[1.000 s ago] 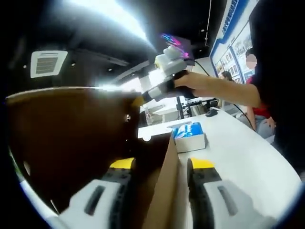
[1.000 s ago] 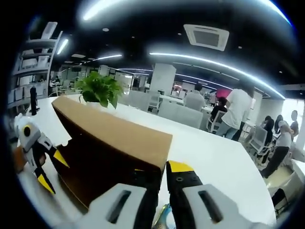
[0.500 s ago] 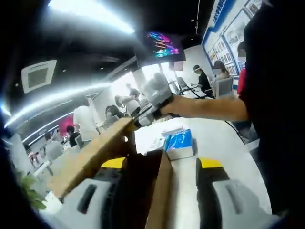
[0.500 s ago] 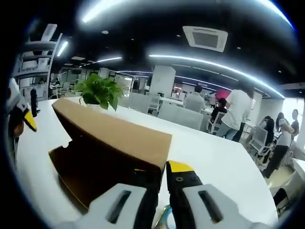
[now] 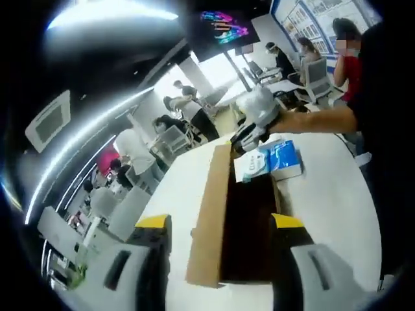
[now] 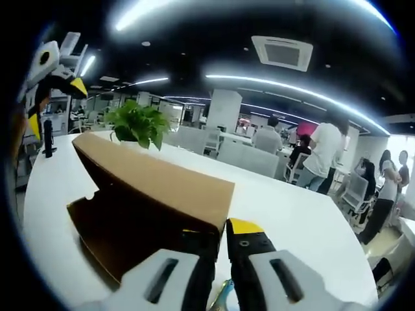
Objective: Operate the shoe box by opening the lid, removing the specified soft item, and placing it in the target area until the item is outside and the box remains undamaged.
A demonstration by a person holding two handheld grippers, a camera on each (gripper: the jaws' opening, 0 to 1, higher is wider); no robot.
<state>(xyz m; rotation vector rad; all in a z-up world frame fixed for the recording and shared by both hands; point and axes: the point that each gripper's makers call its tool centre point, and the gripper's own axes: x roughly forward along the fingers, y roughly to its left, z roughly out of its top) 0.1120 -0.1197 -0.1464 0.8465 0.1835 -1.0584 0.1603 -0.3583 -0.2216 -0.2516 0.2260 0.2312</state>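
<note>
The lid-opening step is in hand. In the right gripper view the right tool (image 6: 217, 256) is pinched nearly shut on the corner of the brown cardboard lid (image 6: 152, 184), which stands raised and tilted over the white worktop (image 6: 305, 220). In the left gripper view the same tool (image 5: 249, 133) shows at the far end of the box (image 5: 243, 227), gripping the lid edge there, with the lid seen edge-on as a tan strip along the box's left side.

The left tool (image 5: 220, 223) is held above the near end of the box with its jaws spread wide and nothing between them. The right gripper view catches it up in the air (image 6: 55, 78), well above the lid's far corner.

A blue-and-white pack (image 5: 272, 162) lies just beyond the box's far end, beside the right tool. Whether it sits in the box or on the worktop I cannot tell, nor whether it is the soft item meant.

Next, I judge, the lid wants holding up steadily while the left tool goes down into the box for the item, gently, so the cardboard is not creased or torn.

The inside of the box is dark, so its contents cannot be made out. A potted plant (image 6: 136, 123) stands behind the lid.
</note>
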